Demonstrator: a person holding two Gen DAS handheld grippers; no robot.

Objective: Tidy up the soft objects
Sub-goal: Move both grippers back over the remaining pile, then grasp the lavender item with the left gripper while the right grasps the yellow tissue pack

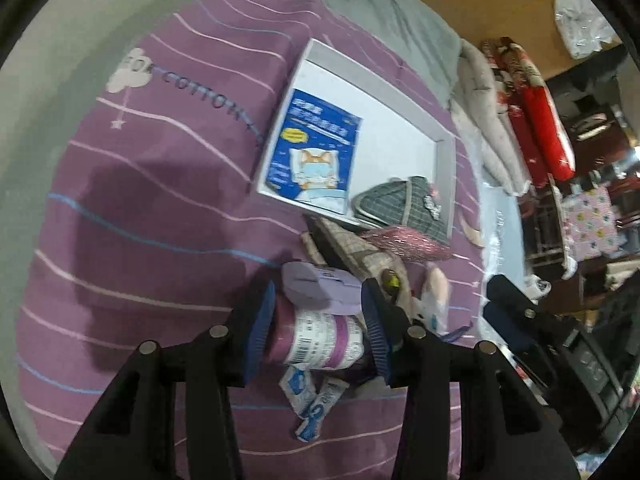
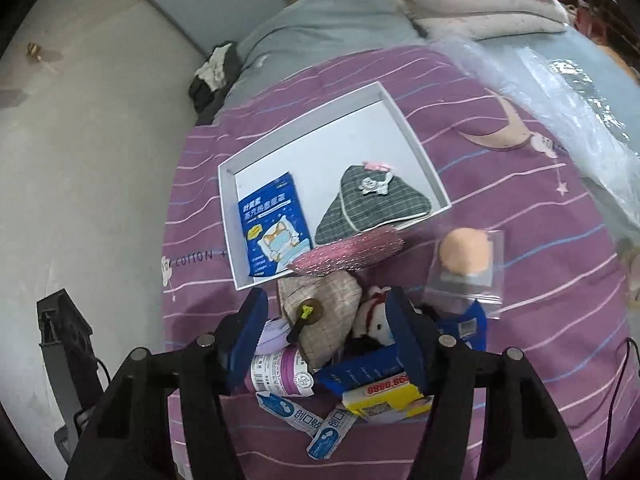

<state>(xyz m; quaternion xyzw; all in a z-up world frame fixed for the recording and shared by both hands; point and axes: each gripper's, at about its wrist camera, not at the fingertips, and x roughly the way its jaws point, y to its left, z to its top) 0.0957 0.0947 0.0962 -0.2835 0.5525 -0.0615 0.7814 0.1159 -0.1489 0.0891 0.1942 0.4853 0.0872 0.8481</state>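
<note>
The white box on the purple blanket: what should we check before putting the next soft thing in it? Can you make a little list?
1. White box has bare floor left: ok.
2. Blue packet and grey plaid pouch lie inside: ok.
3. Pink sparkly pouch fully inside the box: not ok, it lies across the edge.
4. Left gripper straddles the purple-labelled roll: ok; pads pressing it: cannot tell.
5. Right gripper holds something: not ok, jaws open above the pile.
6. Beige plaid pouch free to lift: cannot tell.

Big bed (image 2: 520,216) with purple striped cover, grey blanket (image 2: 320,20) behind, pale wall (image 2: 100,140) beside it.
</note>
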